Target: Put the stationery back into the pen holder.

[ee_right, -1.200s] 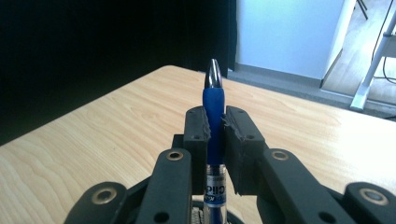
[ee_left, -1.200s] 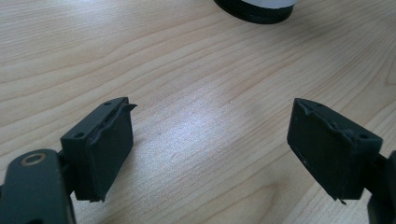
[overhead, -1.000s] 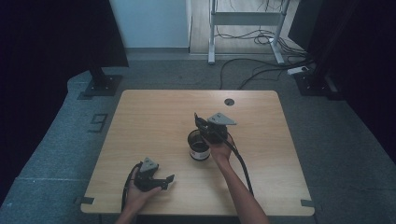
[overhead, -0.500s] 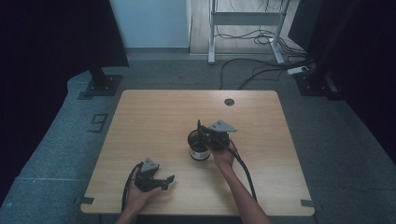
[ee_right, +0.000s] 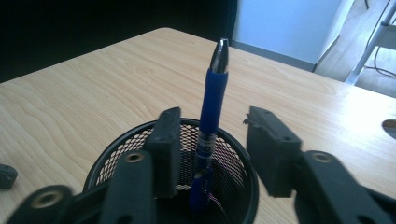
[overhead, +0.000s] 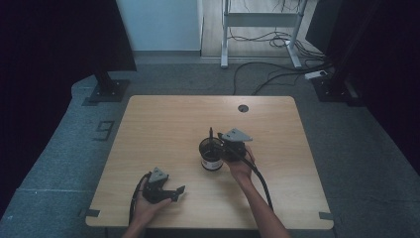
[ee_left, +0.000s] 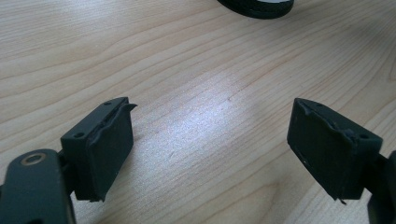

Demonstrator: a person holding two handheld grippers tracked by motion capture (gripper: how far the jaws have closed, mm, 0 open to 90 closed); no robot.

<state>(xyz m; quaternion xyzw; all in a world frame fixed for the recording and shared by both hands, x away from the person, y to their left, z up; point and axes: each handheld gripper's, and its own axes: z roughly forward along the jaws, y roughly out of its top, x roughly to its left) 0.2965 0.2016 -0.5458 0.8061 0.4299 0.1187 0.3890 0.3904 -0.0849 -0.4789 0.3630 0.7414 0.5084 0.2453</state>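
Note:
A black mesh pen cup (overhead: 211, 154) stands near the middle of the wooden table (overhead: 163, 124). A blue pen (ee_right: 212, 93) with a silver tip stands upright inside the cup (ee_right: 116, 149), leaning on its rim. My right gripper (ee_right: 215, 116) hovers just over the cup from the right (overhead: 219, 144). Its jaws have just been opening, and the pen stands between them with neither pad touching it. My left gripper (overhead: 176, 192) rests low over the table near the front left. In its own view (ee_left: 210, 126) its jaws stand apart over bare wood.
The cup's dark base (ee_left: 257, 5) shows at the top edge of the left gripper view. A round cable hole (overhead: 242, 108) sits near the table's far edge. Cables trail from both grippers toward the front edge.
The right gripper's jaws have parted from the pen, which now stands free in the cup. That gripper shifted slightly right. The left gripper has not moved.

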